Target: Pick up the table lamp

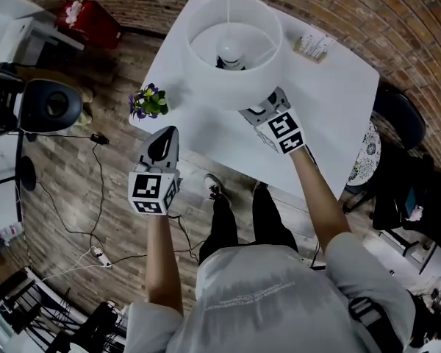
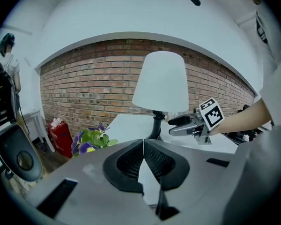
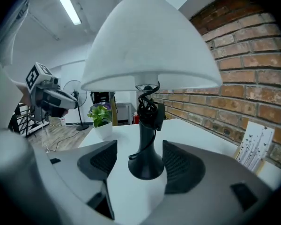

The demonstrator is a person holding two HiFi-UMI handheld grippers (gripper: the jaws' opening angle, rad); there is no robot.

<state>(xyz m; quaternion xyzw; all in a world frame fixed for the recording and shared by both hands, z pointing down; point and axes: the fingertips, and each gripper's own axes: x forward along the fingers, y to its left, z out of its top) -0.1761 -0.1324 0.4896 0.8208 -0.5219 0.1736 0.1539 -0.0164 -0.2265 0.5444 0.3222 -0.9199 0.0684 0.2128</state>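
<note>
A table lamp with a white shade (image 1: 235, 46) stands on the white table (image 1: 338, 101). Its black stem and flared base (image 3: 144, 161) show in the right gripper view. My right gripper (image 3: 140, 164) is open, one pad on each side of the base with gaps between; in the head view it (image 1: 260, 111) reaches under the shade's near edge. My left gripper (image 1: 164, 142) is shut and empty at the table's front left edge, away from the lamp (image 2: 160, 81). Its pads (image 2: 152, 161) meet in the left gripper view.
A small potted plant with purple flowers (image 1: 148, 101) sits at the table's left corner. A printed card (image 1: 314, 46) stands at the back right. Beyond the table are a brick wall, a red box (image 1: 88, 20), a black chair (image 1: 397, 116), floor cables and stands.
</note>
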